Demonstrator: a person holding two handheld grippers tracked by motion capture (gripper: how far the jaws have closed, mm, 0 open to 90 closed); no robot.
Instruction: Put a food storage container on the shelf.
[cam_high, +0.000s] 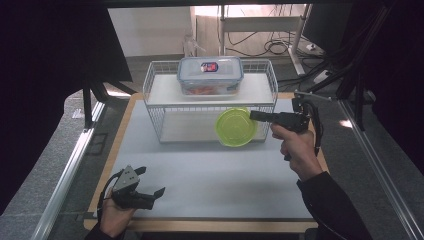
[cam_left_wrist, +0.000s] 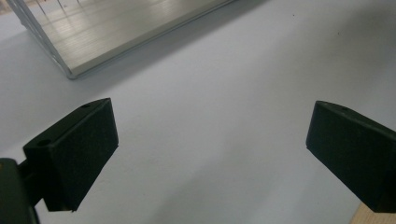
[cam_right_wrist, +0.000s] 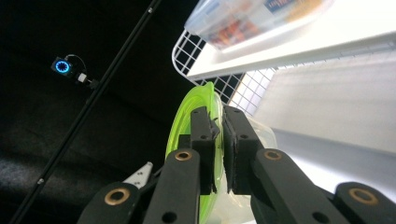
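A round clear tub with a lime-green lid (cam_high: 235, 126) hangs on edge in front of the lower shelf of a white wire rack (cam_high: 150, 85). My right gripper (cam_high: 255, 116) comes in from the right and is shut on the tub's rim. In the right gripper view the pads (cam_right_wrist: 201, 135) pinch the green lid (cam_right_wrist: 183, 122) and the clear wall (cam_right_wrist: 268, 135) behind it. My left gripper (cam_high: 151, 180) rests at the table's front left, open. Its two pads (cam_left_wrist: 79, 154) stand far apart over the bare grey mat, nothing between them.
A rectangular clear box with a blue-rimmed lid (cam_high: 210, 75) sits on the rack's upper shelf, also seen overhead (cam_right_wrist: 247, 21). The rack's lower board (cam_left_wrist: 116, 28) lies ahead of the left gripper. The grey mat (cam_high: 210, 175) covers a wooden-edged table; dark stands and cables flank it.
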